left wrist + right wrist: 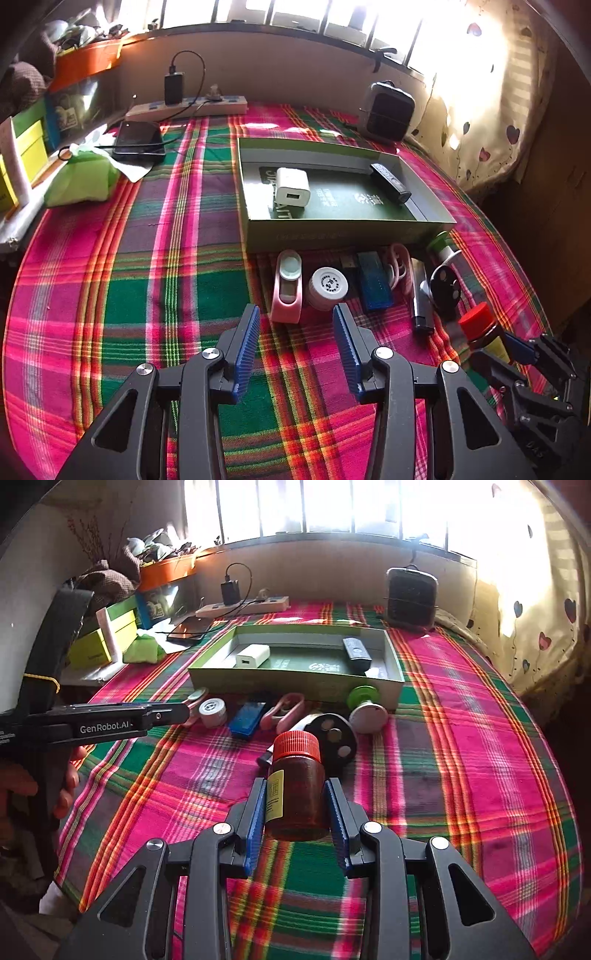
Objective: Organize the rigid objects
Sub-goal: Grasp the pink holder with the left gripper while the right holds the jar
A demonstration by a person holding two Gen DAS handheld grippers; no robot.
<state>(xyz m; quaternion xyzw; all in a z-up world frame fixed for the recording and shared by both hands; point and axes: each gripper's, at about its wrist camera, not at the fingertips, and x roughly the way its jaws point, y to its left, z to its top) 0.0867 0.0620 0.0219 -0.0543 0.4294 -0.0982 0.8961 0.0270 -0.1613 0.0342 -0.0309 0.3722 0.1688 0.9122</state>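
Ahead of my left gripper (295,325), whose blue pads stand apart over the plaid bedcover (155,266) holding nothing, lies a row of small things: a pink plastic gadget (287,291), a white round jar (328,287) and a blue rectangular case (375,281). Behind them sits the shallow green cardboard box (347,230), with a white charger cube (291,187) and a black remote (389,181) inside.

From the right wrist view, my right gripper (297,803) is clamped on the amber glass bottle with a red ribbed cap (297,775), held above the bedcover, just short of the black round disc (334,738) and the box.
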